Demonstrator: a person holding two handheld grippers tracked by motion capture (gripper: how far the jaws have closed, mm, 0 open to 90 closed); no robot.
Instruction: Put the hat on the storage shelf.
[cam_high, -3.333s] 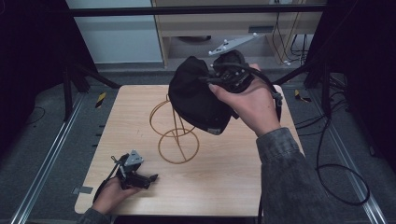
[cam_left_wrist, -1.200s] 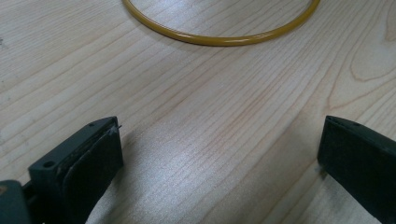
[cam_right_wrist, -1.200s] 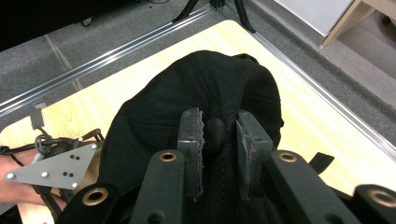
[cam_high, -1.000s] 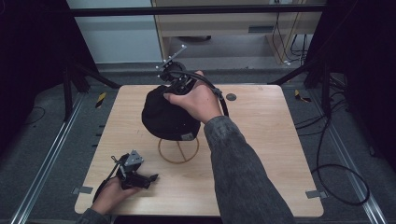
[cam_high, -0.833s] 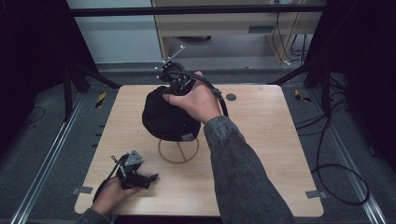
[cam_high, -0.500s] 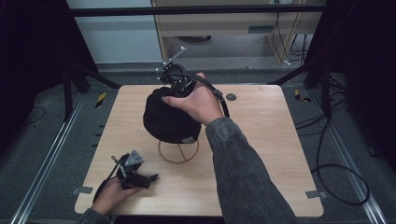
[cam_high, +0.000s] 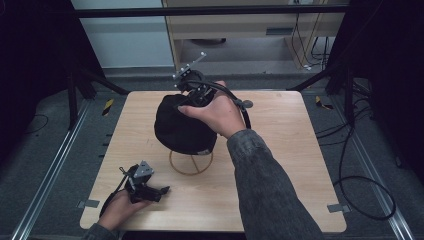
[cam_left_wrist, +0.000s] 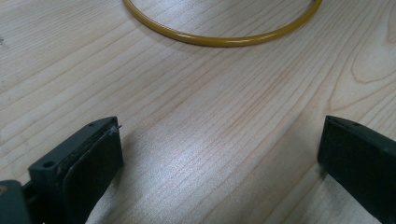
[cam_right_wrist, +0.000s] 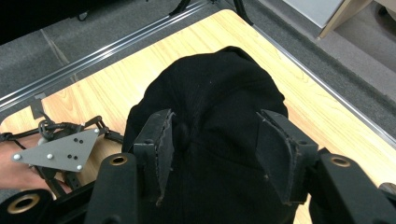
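A black cap sits over the top of a yellow wire stand whose ring base rests on the wooden table. My right gripper, held in a hand, is on the cap's far upper side. In the right gripper view its jaws stand open on either side of the cap's crown. My left gripper lies on the table at the near left, held by a hand. It is open over bare wood, with the stand's ring a little way ahead.
A small dark round object lies on the table just right of the cap. Black frame posts stand at both sides. Cables run over the floor at the right. A cabinet stands behind the table.
The cap, held up right of the bare stand 3.3 s ago, now sits on the stand. The right hand barely moved in the last second. The left gripper stayed put.
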